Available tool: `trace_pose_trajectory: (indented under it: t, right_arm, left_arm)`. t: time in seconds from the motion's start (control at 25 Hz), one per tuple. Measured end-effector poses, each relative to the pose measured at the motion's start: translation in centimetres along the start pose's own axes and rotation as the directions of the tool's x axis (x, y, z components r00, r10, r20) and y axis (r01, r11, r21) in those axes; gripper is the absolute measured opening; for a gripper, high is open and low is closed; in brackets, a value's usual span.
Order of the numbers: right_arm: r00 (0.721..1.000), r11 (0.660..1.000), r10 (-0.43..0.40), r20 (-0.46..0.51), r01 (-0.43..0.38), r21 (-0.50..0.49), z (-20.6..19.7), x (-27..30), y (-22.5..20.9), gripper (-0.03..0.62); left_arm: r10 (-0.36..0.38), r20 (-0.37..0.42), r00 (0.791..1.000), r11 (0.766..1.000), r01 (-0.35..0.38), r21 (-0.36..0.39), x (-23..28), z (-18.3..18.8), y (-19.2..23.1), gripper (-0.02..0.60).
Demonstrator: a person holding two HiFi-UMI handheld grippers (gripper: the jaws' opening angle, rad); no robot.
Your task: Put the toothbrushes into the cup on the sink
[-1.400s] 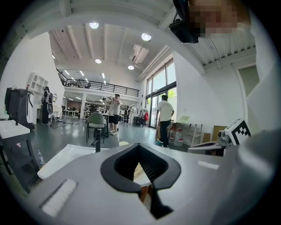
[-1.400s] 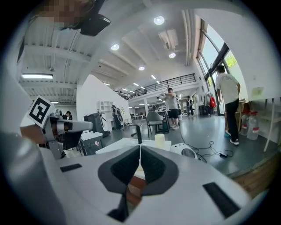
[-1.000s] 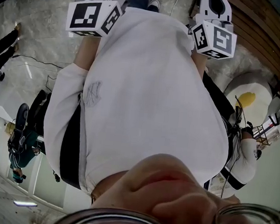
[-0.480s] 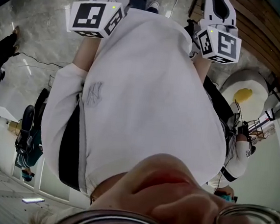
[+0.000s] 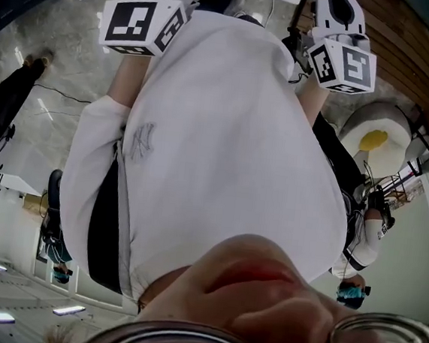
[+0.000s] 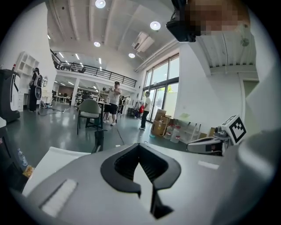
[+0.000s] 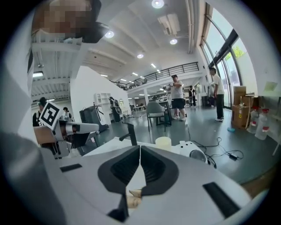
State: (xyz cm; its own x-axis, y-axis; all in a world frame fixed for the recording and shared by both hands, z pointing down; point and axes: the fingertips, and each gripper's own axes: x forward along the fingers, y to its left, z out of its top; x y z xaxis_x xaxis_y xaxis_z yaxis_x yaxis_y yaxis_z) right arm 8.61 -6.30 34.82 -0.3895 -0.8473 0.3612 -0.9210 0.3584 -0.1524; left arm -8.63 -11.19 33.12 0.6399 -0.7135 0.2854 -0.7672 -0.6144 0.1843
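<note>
The head view looks steeply down the person's white shirt [image 5: 224, 145]. Of the tools it catches only the two marker cubes, the left one [image 5: 142, 26] and the right one [image 5: 344, 65], above a pale marbled floor [image 5: 53, 46]. Both sets of fingers lie beyond the top edge of that view, so it says nothing about their state or about the cup.

The gripper views supply the rest. The left gripper [image 6: 139, 146] has its black fingers [image 6: 121, 168] clenched tip to tip with nothing between them. It points over a white counter [image 6: 55, 158] into a wide hall with a chair [image 6: 90, 112] and people standing beyond. The other tool appears side-on at this view's right edge.

The right gripper [image 7: 139, 148] is likewise clenched and empty (its pads meet along one thin line). Only this view shows the cup [image 7: 163, 141], a cream cylinder standing upright on the white counter. It is ahead of the fingertips and slightly to their right. A black tap [image 7: 130, 132] stands just to its left, and a white rounded device [image 7: 195, 154] sits just to its right. The cup is apart from both tools. The left tool's cube shows at this view's far left.
</note>
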Motion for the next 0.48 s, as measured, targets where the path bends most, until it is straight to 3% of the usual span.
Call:
trace_pose_trajectory:
  t: [0.2, 0.48]
  right_arm:
    - [0.999, 0.999, -0.038, -0.005, 0.038, 0.008, 0.8, 3.0, 1.2, 0.011]
    - [0.998, 0.998, -0.064, -0.016, 0.065, 0.008, 0.9, 3.2, 1.1, 0.011]
  left_arm:
    - [-0.017, -0.001, 1.000, 1.000, 0.017, -0.020, 0.7, 0.3, 4.0, 0.006]
    - [-0.043, -0.002, 0.999, 0.999, 0.043, -0.028, 1.1, 0.4, 4.2, 0.006]
